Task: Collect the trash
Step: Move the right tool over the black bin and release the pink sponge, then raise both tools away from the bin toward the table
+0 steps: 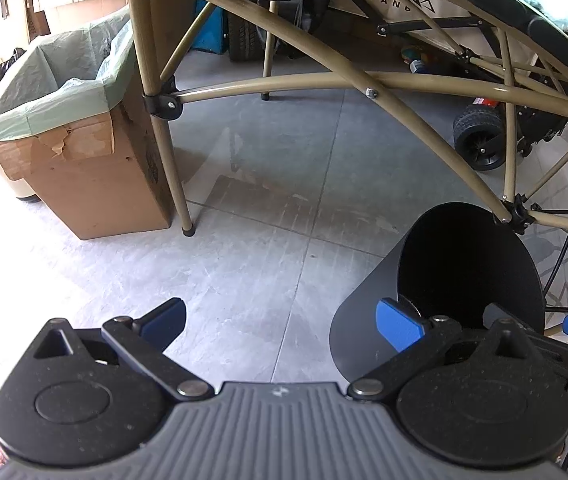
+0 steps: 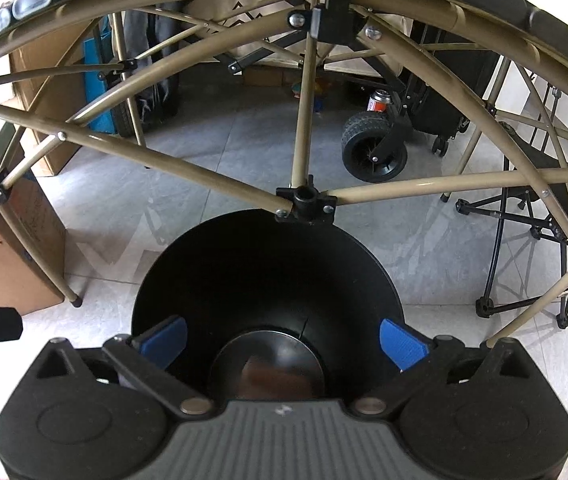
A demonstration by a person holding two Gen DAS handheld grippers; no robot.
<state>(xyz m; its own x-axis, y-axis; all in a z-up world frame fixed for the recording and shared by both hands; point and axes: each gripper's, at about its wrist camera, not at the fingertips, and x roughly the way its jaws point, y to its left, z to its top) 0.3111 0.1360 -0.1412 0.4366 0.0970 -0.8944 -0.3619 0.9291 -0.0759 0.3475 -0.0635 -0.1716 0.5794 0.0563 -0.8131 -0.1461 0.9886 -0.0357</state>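
Right wrist view: my right gripper (image 2: 283,342) jaws wide, over mouth of black bin (image 2: 268,280), nothing gripped; left gripper (image 1: 282,324) open, empty; lined cardboard box (image 1: 76,152) waits, no trash seen yet, collecting not begun I judge

Both wrist views angled steeply down at tiled floor (image 1: 268,208), close over black bin (image 2: 268,280), sharing table frame (image 2: 188,172)

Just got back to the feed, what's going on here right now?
A person is holding a gripper in each hand over a tiled floor, beside a folding table frame. The right gripper is wide open above a black bin, looking down into it; nothing is between its fingers. The left gripper is open and holds nothing. A cardboard box lined with a green bag stands off to the left.
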